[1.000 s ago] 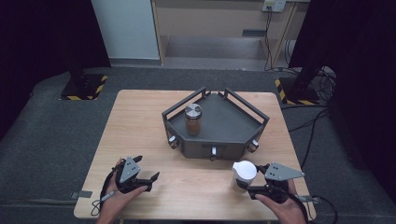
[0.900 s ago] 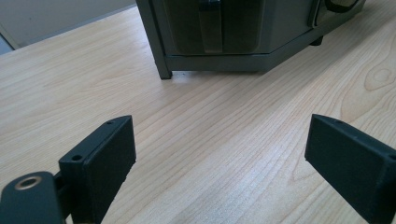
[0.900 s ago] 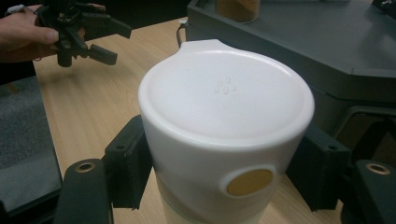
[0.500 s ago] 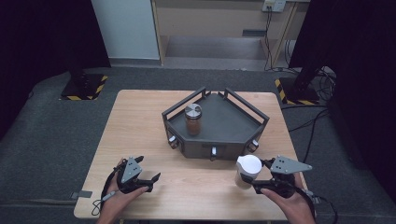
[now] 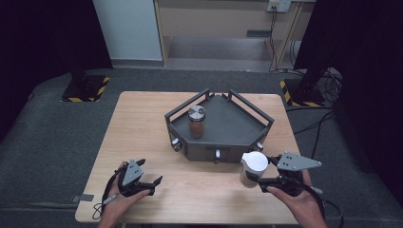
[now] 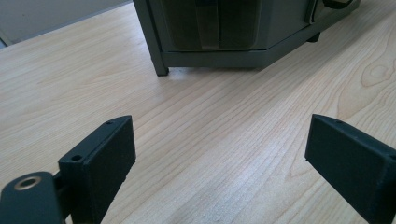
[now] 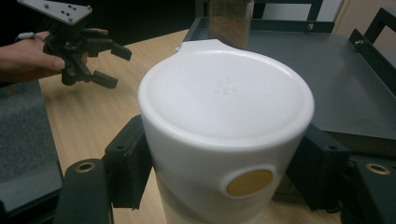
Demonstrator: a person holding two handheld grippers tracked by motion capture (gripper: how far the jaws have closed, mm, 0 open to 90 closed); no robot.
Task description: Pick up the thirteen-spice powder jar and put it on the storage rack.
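Note:
My right gripper (image 5: pixel 254 178) is shut on a jar with a white lid (image 5: pixel 253 164), held a little above the table near the front right of the grey tray (image 5: pixel 237 124). In the right gripper view the white-lidded jar (image 7: pixel 226 121) sits between both pads, and my left gripper (image 7: pixel 106 65) shows farther off. A second jar with a metal lid (image 5: pixel 196 120) stands upright on the tray's left side. My left gripper (image 5: pixel 154 185) rests low at the table's front left, open with nothing between its jaws. The left gripper view has bare wood between the pads and the tray (image 6: pixel 224 44) ahead.
The wooden table (image 5: pixel 142 128) stands on dark carpet. The tray has raised rails at its back corners and small knobs along its front wall. Cables trail on the floor at the right, and two yellow-black striped stand bases flank the far end of the table.
The right gripper has lifted the white-lidded jar up off the table and carried it slightly right. The left gripper has stayed where it was.

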